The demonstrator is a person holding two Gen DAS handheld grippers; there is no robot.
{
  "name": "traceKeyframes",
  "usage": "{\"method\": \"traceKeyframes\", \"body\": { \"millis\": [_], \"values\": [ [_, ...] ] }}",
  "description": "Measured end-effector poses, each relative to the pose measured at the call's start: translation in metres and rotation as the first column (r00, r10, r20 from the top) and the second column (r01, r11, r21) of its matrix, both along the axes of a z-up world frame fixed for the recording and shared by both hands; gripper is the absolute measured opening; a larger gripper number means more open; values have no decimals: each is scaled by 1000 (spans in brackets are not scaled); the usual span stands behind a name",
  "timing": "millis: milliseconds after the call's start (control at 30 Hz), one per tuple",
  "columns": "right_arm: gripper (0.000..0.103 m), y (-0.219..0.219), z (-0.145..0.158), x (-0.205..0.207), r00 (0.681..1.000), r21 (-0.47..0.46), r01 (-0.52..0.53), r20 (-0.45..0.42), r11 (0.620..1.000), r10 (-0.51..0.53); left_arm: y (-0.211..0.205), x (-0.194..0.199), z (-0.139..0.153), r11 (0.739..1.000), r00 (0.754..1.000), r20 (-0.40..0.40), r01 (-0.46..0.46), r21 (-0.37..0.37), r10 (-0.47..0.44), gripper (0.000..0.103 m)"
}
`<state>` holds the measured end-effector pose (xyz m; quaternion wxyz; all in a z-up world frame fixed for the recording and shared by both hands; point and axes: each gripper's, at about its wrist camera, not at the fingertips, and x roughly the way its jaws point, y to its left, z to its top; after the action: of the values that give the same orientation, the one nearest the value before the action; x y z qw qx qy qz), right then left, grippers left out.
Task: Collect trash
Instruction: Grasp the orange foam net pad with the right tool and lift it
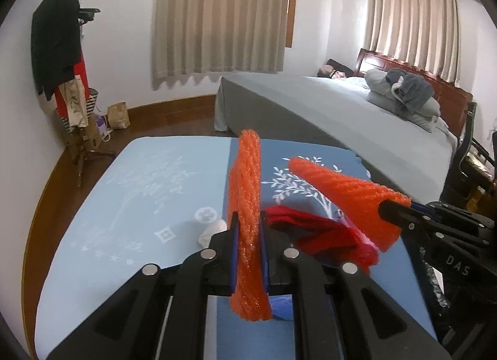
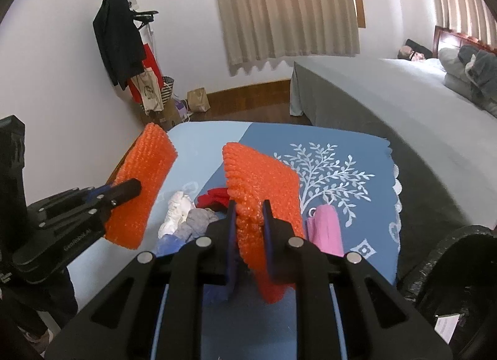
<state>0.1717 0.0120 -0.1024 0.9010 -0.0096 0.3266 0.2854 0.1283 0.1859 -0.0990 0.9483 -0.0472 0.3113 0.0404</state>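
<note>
each gripper clamps an orange foam net, long axis pointing up and away.

Foam, cloth and matt plastic

Orange foam net looks ribbed and slightly glossy; the blue tablecloth is smooth printed cloth; gripper fingers are matt black plastic.

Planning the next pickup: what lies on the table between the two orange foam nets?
In the right wrist view, a white crumpled tissue, grey rag and red cloth lie there.
</note>
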Motion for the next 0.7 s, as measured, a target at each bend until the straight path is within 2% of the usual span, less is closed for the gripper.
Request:
{"method": "traceKeyframes", "body": {
  "millis": [433,700],
  "values": [
    [15,-37,36,-22,996,52,50,65,997,-53,-21,-9,25,999,997,57,53,-11,-52,12],
    [15,-62,45,-38,991,63,93,86,994,-98,-43,-15,35,995,992,85,98,-14,-96,12]
  ]
}}
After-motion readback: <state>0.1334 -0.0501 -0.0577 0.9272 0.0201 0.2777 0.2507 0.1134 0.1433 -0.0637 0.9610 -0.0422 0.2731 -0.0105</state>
